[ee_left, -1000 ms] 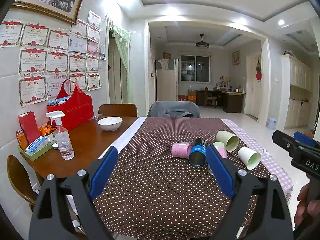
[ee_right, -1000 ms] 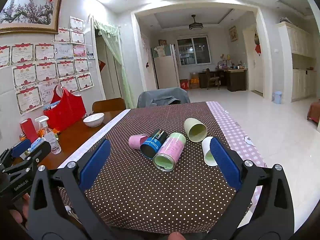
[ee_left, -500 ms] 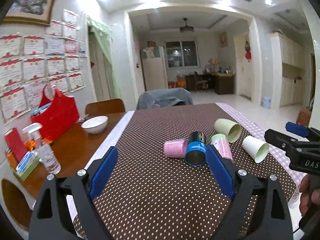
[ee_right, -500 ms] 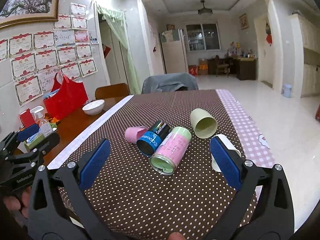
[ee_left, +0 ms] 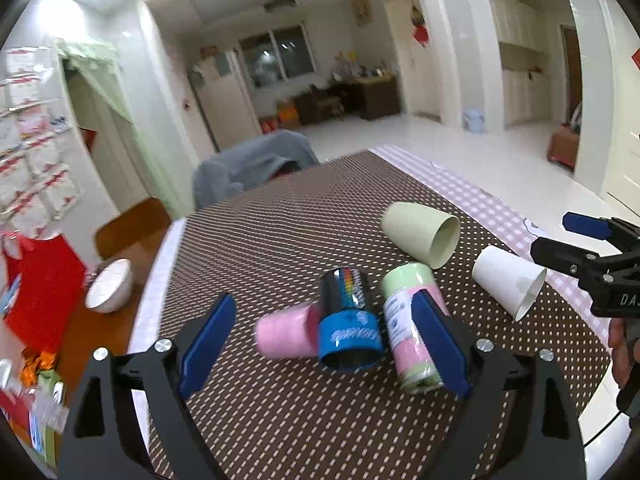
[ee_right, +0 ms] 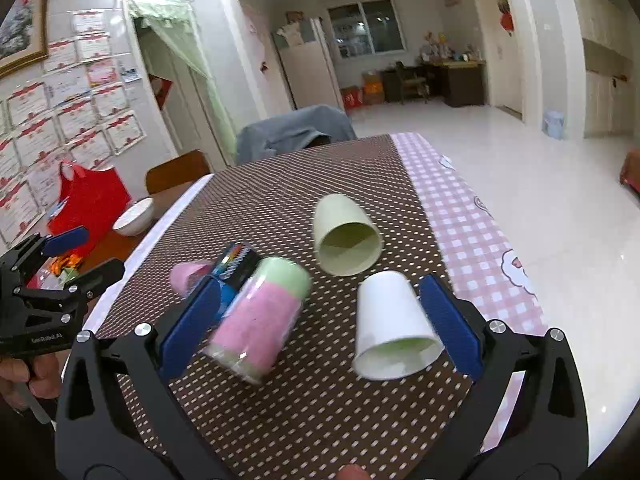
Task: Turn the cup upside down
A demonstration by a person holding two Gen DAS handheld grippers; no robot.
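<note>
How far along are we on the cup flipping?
Nothing is flipped: the white cup, green cup, pink cup, black-blue cup and pink-green cup all lie sideways. The right gripper is open around the white cup; the left gripper is open and empty. Every flip remains.

A white bowl sits beside a red bag on the wooden table.

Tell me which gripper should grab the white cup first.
Right. The right gripper is open with the white cup lying just inside its right finger. The left gripper faces the pink cup and blue can.
</note>
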